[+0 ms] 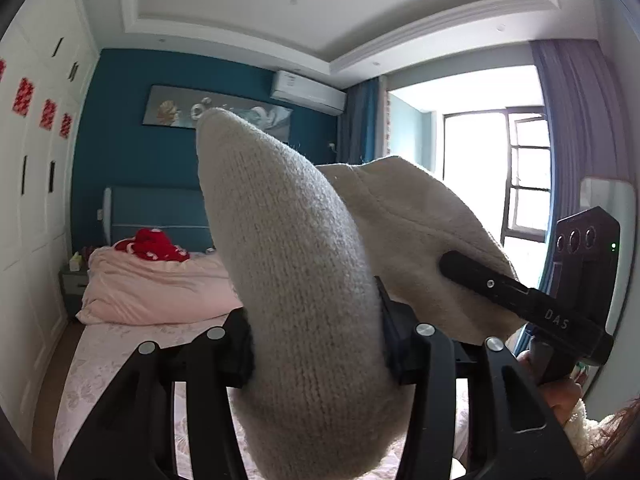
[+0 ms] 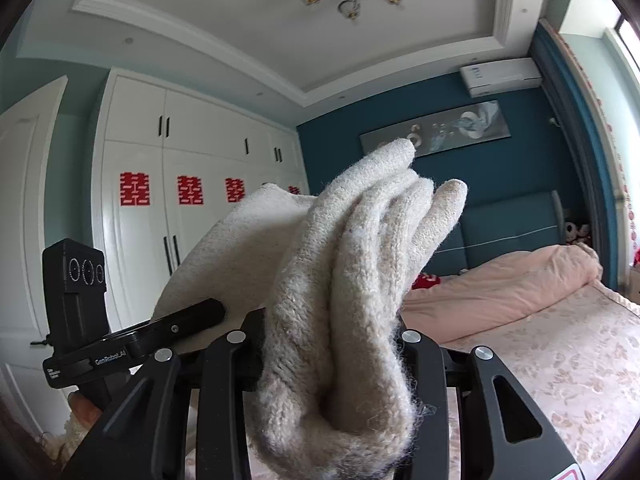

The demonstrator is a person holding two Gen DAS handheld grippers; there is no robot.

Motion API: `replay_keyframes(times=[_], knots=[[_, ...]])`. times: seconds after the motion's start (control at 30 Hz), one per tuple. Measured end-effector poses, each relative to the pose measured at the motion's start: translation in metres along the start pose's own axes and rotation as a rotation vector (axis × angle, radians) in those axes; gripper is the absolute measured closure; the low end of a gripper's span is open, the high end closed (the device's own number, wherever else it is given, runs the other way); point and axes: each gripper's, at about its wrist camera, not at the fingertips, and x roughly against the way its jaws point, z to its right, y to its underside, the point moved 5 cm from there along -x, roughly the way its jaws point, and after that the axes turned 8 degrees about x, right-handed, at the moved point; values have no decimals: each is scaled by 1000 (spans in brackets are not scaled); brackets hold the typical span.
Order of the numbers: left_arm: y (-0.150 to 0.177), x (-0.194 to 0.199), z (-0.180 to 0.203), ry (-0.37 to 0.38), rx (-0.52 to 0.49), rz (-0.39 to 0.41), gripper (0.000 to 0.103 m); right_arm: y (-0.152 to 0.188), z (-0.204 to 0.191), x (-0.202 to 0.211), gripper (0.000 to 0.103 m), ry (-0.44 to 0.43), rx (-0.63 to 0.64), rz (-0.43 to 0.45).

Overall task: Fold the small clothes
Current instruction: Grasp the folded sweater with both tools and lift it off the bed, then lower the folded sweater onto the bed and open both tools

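A cream knitted garment (image 1: 304, 280) is held up in the air between both grippers, above the bed. My left gripper (image 1: 316, 344) is shut on one thick folded edge of it, which stands up between the jaws. My right gripper (image 2: 332, 356) is shut on a bunched edge of the same garment (image 2: 360, 264), with several knit folds sticking up. In the left wrist view the right gripper (image 1: 520, 300) reaches in from the right and presses on the cloth. In the right wrist view the left gripper (image 2: 160, 332) shows at the left, against the cloth.
A bed with a pale floral sheet (image 2: 560, 352) and a pink duvet (image 1: 152, 284) lies below and ahead. A red cloth (image 1: 152, 246) lies by the blue headboard. White wardrobes (image 2: 168, 208) stand to one side, a window (image 1: 516, 176) to the other.
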Motion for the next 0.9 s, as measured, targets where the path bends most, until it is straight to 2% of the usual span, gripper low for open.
replay_keyframes(times=[0.13, 0.3, 0.37, 0.4, 0.47, 0.5, 0.53, 0.57, 0.6, 0.63, 0.7, 0.73, 0.77, 0.83, 0.9], knots=[[10, -4, -43, -38, 50, -17, 56, 19, -7, -37, 67, -31, -8, -53], [58, -31, -106, -106, 120, -110, 55, 87, 4, -97, 66, -49, -66, -187], [90, -47, -130, -117, 158, -167, 53, 139, 16, -123, 62, -35, -109, -275], [111, -56, -143, -124, 181, -197, 51, 165, 22, -132, 57, -31, -130, -321], [173, -78, -180, -162, 251, -288, 42, 251, 42, -150, 50, -25, -212, -476], [218, -89, -204, -207, 318, -353, 40, 288, 50, -153, 49, -10, -244, -544], [249, -93, -220, -252, 362, -397, 40, 333, 62, -153, 49, 34, -269, -641], [283, -95, -236, -311, 401, -453, 40, 382, 74, -146, 48, 97, -303, -762], [324, -91, -252, -390, 446, -531, 40, 416, 83, -133, 48, 137, -329, -836], [347, -84, -259, -414, 481, -565, 40, 430, 87, -124, 48, 153, -347, -861], [368, -69, -263, -428, 530, -573, 40, 450, 94, -100, 48, 176, -387, -896], [370, -66, -263, -425, 548, -571, 37, 453, 96, -96, 47, 183, -394, -902], [373, -65, -263, -422, 573, -568, 30, 455, 97, -97, 46, 182, -405, -912], [376, -71, -266, -425, 616, -548, 21, 458, 96, -106, 38, 168, -438, -925], [380, -78, -268, -446, 629, -545, 20, 465, 94, -122, 29, 146, -489, -924]])
